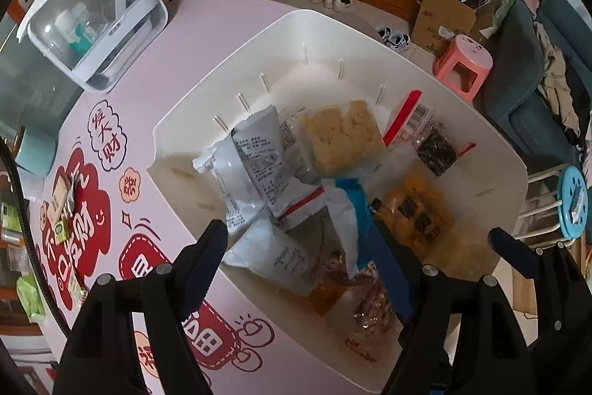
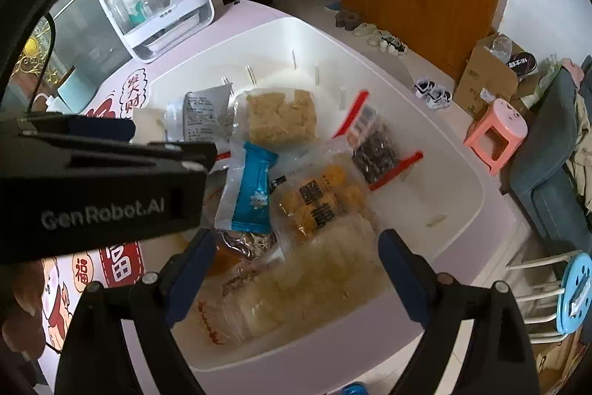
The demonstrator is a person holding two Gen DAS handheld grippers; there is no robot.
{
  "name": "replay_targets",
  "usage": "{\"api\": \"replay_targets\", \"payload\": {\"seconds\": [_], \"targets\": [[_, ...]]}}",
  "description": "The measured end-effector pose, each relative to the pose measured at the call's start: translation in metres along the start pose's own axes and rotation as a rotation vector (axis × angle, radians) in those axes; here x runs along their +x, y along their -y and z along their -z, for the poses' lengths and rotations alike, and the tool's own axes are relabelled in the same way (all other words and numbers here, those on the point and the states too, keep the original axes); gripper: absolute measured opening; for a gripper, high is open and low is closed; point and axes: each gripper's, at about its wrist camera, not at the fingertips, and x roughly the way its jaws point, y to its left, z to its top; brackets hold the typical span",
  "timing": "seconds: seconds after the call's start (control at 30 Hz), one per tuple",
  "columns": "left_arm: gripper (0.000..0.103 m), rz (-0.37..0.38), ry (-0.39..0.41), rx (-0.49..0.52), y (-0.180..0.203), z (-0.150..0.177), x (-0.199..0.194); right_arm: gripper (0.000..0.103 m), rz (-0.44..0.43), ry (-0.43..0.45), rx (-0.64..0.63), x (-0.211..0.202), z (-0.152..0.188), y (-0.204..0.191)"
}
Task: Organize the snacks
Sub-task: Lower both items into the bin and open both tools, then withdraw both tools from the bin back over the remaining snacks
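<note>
Both grippers, left point(image 1: 355, 239) and right point(image 2: 296, 239), hung released over the bin point(image 2: 462, 173), grasping nothing. Snacks, including a blue packet point(image 2: 251, 191), lay jumbled inside, likely awaiting sorting

right gripper point(image 2: 296, 269): jaws apart over white bin point(image 2: 462, 173) | blue packet point(image 2: 251, 195) inside bin | left gripper point(image 2: 148, 143) at bin's left edge

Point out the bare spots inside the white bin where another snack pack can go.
White bin: bare floor along the far wall, behind the beige cracker pack, and at the far right corner beyond the dark seaweed pack. The middle and near side are crowded around the blue pack.
</note>
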Motion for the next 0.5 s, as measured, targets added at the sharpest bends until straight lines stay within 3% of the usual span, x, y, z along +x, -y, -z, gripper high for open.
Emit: {"api": "replay_targets", "payload": {"seconds": [0.5], "targets": [[0.077, -0.005, 0.039, -0.06, -0.025, 0.026, -0.032, 0.09, -0.026, 0.037, -0.055, -0.021, -0.005, -0.024]]}}
